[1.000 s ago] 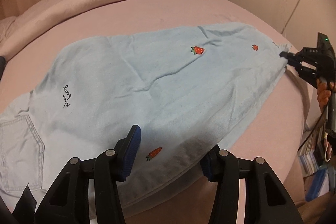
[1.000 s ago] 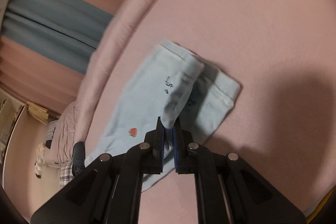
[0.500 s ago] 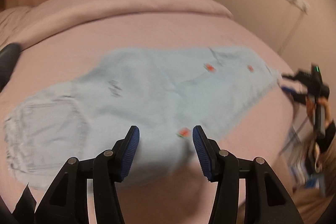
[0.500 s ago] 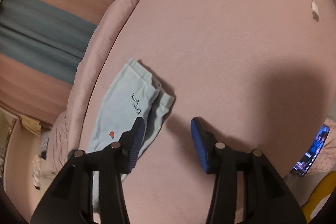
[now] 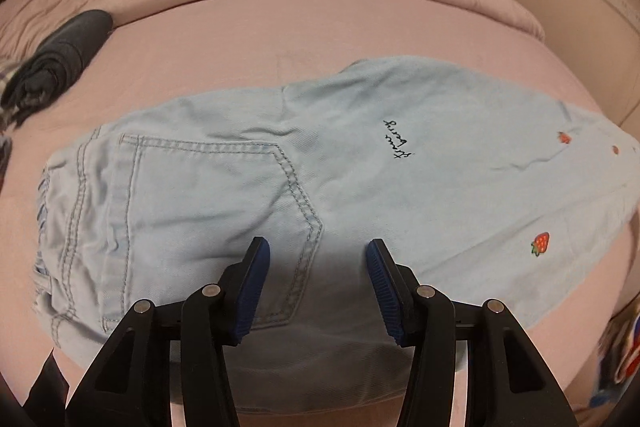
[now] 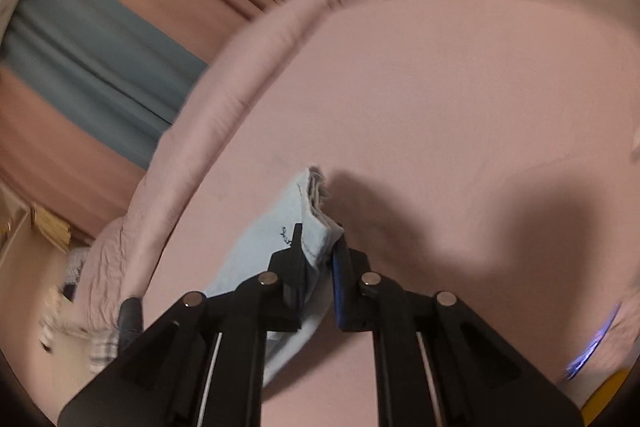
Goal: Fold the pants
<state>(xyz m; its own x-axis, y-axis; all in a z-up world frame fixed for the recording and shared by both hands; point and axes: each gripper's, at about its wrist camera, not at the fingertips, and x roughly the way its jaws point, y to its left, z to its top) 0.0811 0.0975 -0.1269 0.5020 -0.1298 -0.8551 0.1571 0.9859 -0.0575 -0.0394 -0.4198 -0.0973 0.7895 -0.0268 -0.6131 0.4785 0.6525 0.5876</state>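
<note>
Pale blue pants [image 5: 312,187] spread flat on pink bed [image 5: 248,47], left claw [image 5: 318,287] gaping empty above the back pocket [image 5: 208,211], right claw [image 6: 320,267], jaws having just closed, pinching the hem, dark bundle [image 5: 60,63] well apart.

The pants [image 5: 248,195] are pale matt denim with raised topstitching; the bed sheet [image 5: 240,39] is smooth pink cloth – the left gripper [image 5: 318,283] is matt black plastic with ribbed blue pads [image 5: 254,291].
</note>
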